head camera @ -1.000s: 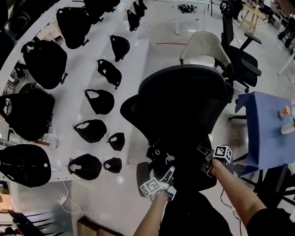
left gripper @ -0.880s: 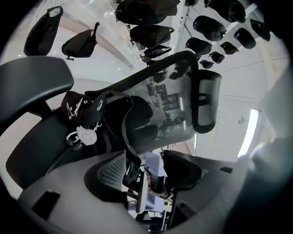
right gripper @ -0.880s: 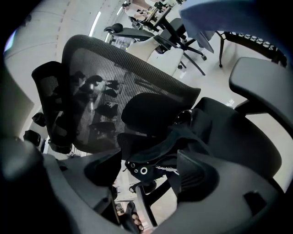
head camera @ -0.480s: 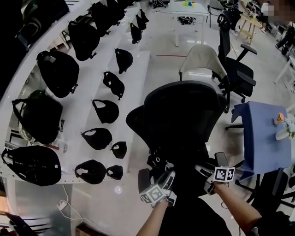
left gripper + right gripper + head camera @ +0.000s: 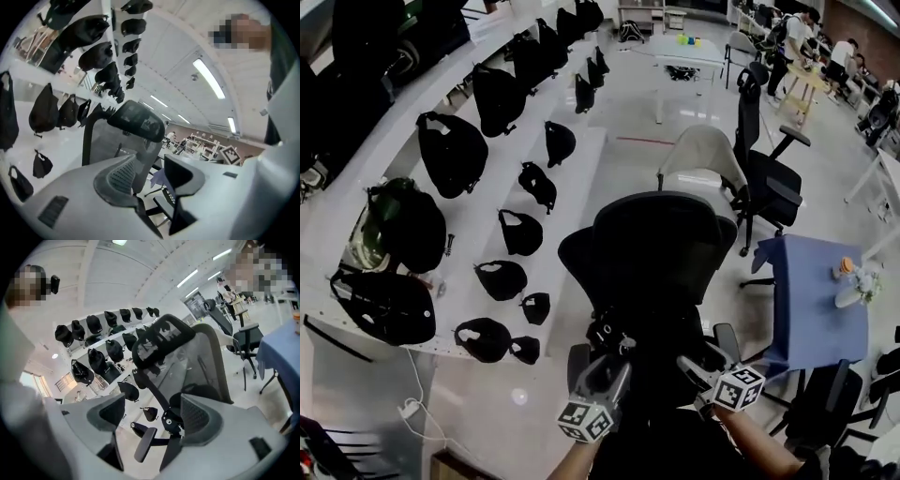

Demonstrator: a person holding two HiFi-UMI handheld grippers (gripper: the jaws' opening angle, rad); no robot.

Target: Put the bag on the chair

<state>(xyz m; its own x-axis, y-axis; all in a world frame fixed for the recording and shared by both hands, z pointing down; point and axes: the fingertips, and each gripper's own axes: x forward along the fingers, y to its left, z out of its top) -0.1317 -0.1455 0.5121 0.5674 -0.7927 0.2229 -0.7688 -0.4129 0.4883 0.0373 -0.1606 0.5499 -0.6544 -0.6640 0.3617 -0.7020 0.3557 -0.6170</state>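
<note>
Left gripper [image 5: 607,367]: released. The jaws stand apart, having just narrowed a little, and nothing is between them. It is held behind the backrest, near the chair's left armrest.
Right gripper [image 5: 701,361]: released. The jaws are apart and empty. It is held behind the backrest, near the right armrest.
Chair [image 5: 661,246]: black mesh office chair, upright, seen from the rear with its headrest on top.
Bag [image 5: 201,393]: a dark rounded mass seen through the mesh backrest, on the seat side. It is hidden in the head view.
Surroundings: white shelves [image 5: 581,117] carrying black display bags [image 5: 522,232] stand to the left, and a blue table [image 5: 820,295] to the right.
</note>
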